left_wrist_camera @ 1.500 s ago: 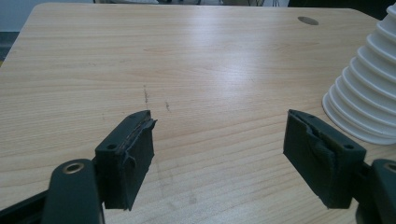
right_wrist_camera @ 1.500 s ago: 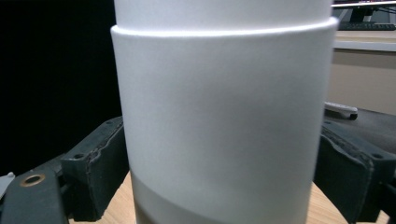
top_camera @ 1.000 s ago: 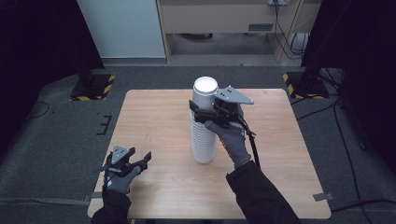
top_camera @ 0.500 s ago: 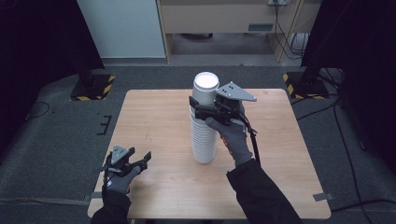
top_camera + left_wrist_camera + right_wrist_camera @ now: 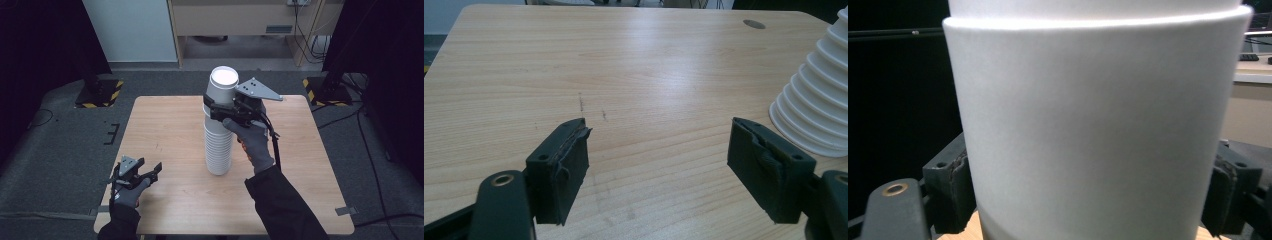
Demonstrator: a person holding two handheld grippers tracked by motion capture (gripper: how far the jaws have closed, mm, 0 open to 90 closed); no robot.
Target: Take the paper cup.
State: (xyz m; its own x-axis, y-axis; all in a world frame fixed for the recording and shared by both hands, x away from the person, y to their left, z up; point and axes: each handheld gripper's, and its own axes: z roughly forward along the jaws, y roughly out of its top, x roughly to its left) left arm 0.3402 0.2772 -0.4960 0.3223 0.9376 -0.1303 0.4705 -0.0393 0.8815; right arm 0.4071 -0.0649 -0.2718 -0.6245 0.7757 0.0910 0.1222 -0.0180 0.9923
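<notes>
— What is shown on the wooden table [image 5: 165, 125]?

— A tall stack of white paper cups [image 5: 218, 145], nested upside down, is seen standing upright near the middle of the tabletop. The top cup [image 5: 220, 92] is clasped at its side wall by the right gripper [image 5: 220, 111], whose jaws are set against either flank of the cup, as is shown close up in the right gripper view, where the white wall [image 5: 1088, 130] is framed by a black jaw on each side.

— And the left gripper [image 5: 137, 175]?

— It is held low near the table's front left corner, well apart from the stack. Its jaws are spread wide with nothing between them; bare wood [image 5: 654, 90] is seen past them in the left gripper view, with the ribbed foot of the stack [image 5: 814, 110] at the right edge.

— How can the cups be expected to handle?

— They are judged to be very light and thin-walled, easily dented if squeezed hard, and smooth enough to slip under a faint grip. Nested cups are also likely to cling, so more than one may be lifted together.

— Where is hold best taken?

— The side wall of the topmost cup, above the rim of the cup beneath, is judged the right place, with moderate pressure and a straight upward pull. The tall stack could be toppled by any sideways drag.
</notes>
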